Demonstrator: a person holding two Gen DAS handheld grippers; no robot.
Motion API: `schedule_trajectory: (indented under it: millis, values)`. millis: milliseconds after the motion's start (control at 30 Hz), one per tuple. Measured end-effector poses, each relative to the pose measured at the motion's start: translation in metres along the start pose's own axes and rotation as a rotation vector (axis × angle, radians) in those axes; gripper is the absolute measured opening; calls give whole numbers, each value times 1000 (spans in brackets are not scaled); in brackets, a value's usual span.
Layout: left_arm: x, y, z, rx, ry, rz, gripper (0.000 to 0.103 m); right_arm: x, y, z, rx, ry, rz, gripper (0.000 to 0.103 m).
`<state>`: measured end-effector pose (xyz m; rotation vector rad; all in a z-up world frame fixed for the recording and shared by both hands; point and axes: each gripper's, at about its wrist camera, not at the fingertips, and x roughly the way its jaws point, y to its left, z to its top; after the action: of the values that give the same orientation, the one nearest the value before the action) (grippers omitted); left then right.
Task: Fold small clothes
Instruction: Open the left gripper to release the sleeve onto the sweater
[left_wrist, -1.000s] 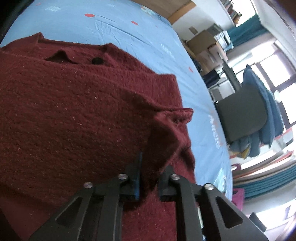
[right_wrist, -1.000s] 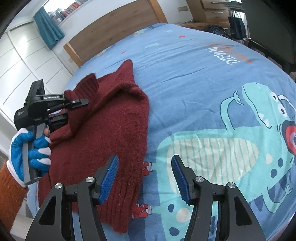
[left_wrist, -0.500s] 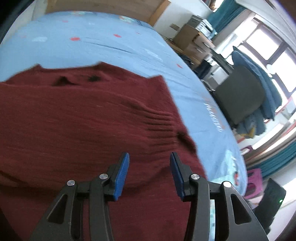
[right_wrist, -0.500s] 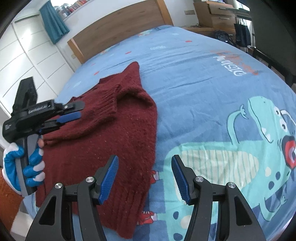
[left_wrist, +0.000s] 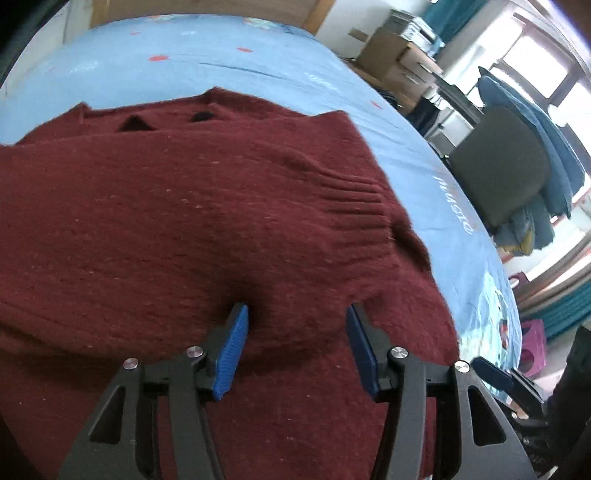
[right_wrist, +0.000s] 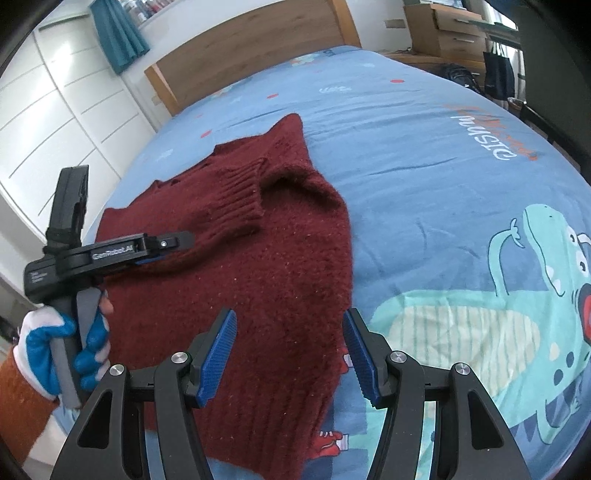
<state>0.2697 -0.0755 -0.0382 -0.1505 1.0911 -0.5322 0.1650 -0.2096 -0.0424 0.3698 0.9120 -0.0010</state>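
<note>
A dark red knitted sweater (right_wrist: 280, 258) lies on the blue bed sheet (right_wrist: 424, 155), one sleeve folded across its body with the ribbed cuff (right_wrist: 240, 192) on top. In the left wrist view the sweater (left_wrist: 177, 229) fills most of the picture. My left gripper (left_wrist: 295, 332) hovers just above it, jaws opening, no fabric between the blue pads. A gloved hand holds that left gripper (right_wrist: 166, 251) at the sweater's left side in the right wrist view. My right gripper (right_wrist: 290, 339) stands open over the sweater's near hem, empty.
The sheet carries a dinosaur print (right_wrist: 517, 314) to the right of the sweater. A wooden headboard (right_wrist: 251, 55) and white wardrobe doors (right_wrist: 48, 110) stand behind the bed. A dark chair draped with blue cloth (left_wrist: 517, 177) and cardboard boxes (left_wrist: 399, 59) lie beyond the bed's far side.
My left gripper let go of the sleeve, which now lies folded across the sweater, and its jaws spread apart as it drew back and lower. The right gripper shifted slightly, still open.
</note>
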Motion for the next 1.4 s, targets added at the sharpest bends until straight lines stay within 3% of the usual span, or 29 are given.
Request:
schedule_trajectory:
  millis: [200, 600, 1000, 1300, 1400]
  values:
    - [-25, 17, 3, 22, -88, 113, 48, 0, 5, 4, -17, -4, -11, 61]
    - [-49, 134, -4, -149, -181, 512, 48, 14, 20, 8, -48, 14, -18, 61]
    - [-46, 144, -41, -134, -267, 547, 51, 24, 34, 9, -93, 42, -46, 61]
    - [-59, 146, -49, -154, -270, 522, 51, 34, 45, 8, -112, 62, -42, 61]
    - [-64, 146, -50, -137, -272, 546, 51, 34, 49, 7, -116, 61, -38, 61]
